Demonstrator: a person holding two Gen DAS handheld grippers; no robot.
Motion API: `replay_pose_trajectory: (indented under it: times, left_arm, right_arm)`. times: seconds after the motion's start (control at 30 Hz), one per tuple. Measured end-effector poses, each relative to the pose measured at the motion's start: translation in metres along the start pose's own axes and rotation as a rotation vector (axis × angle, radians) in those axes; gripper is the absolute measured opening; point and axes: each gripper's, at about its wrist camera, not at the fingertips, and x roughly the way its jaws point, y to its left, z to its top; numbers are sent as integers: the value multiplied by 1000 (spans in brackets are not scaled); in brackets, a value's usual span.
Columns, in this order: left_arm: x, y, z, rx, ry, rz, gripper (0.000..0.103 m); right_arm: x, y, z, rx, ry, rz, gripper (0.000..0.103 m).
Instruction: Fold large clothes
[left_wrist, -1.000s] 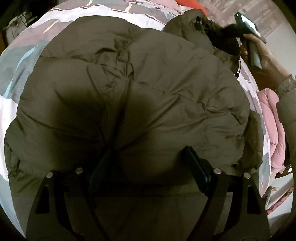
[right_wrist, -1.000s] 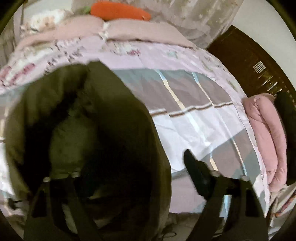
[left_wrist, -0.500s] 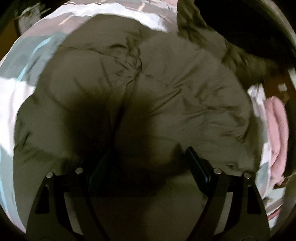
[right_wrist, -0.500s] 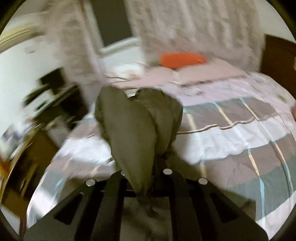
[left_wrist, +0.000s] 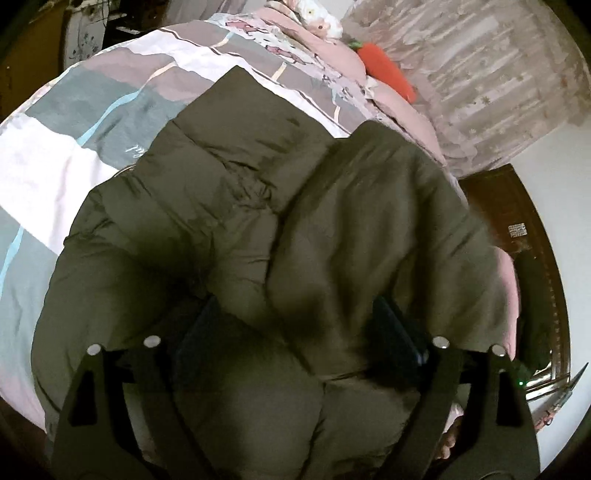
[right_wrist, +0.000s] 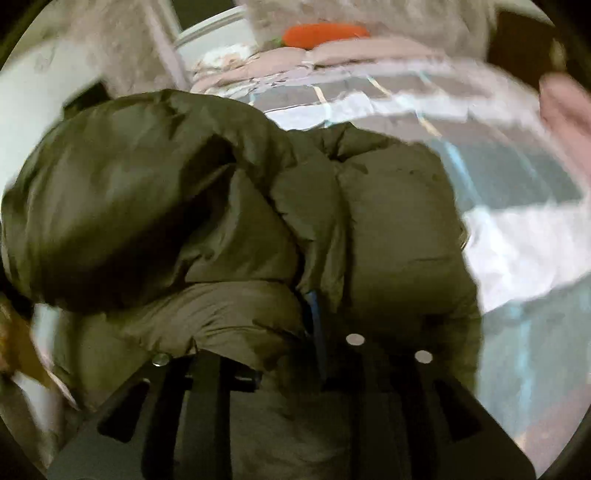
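Observation:
A large olive-green puffer jacket (left_wrist: 258, 229) lies on the bed. One part of it is folded over the rest on the right side. My left gripper (left_wrist: 295, 328) is open, its fingers spread wide and pressed onto the jacket's near edge. In the right wrist view the jacket (right_wrist: 388, 221) fills the middle. My right gripper (right_wrist: 314, 314) is shut on a fold of the jacket, with fabric bunched between its narrow jaws. That view is blurred by motion.
The jacket lies on a bedspread (left_wrist: 92, 110) in grey, white and mauve blocks. An orange carrot-shaped pillow (left_wrist: 388, 74) lies at the head of the bed, also in the right wrist view (right_wrist: 325, 33). A dark wooden board (left_wrist: 517, 229) stands at the right.
My right gripper has closed on the jacket and carried that part over onto the body of the jacket. The left wrist view has tilted up, showing more of the bed.

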Motion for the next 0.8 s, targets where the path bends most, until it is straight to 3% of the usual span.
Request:
replay_pose_trajectory:
  times: [0.03,0.07,0.13,0.17,0.23,0.3,0.37,0.43,0.5,0.57,0.63,0.77,0.8]
  left_arm:
    - [0,1,-2,-7,10,-2,90]
    - [3,0,-2,-14,24,-6,90]
    - [2,-5,-10,-15,43,-26,90]
    - [2,-12,-13,-3,48,-34,90]
    - [4,-28,-16,39,46,-25,90]
    - [7,-45,-20,94,48,-12,90]
    - [7,-57,-23,124,37,0,90]
    - [-1,-67,-25,153,0,9,90]
    - [-4,-81,-24,198,-26,42,90]
    - [-1,-93,-24,236,-23,82,90]
    - [8,-102,-21,263,-9,115,90]
    - [44,-100,-19,293,71,184,90]
    - [58,-97,-21,293,93,211,90]
  right_arm:
    - [-2,7,0,-33,-8,-28,53]
    - [-8,13,0,-74,-38,-56,65]
    - [-16,21,-5,-159,-77,-65,72]
    - [-20,24,-7,-199,-75,-76,85]
    - [-28,38,-20,-359,-53,-128,91]
    - [-33,46,-34,-479,-24,-175,91]
    - [-45,44,-42,-486,-17,-103,90]
    - [-62,34,-36,-368,-51,-1,89]
    - [-73,21,-15,-180,-98,110,77]
    - [-72,11,3,4,-124,223,58]
    - [-57,10,20,113,-106,288,56]
    - [-17,42,39,142,-39,324,56]
    - [8,50,45,154,12,303,56]
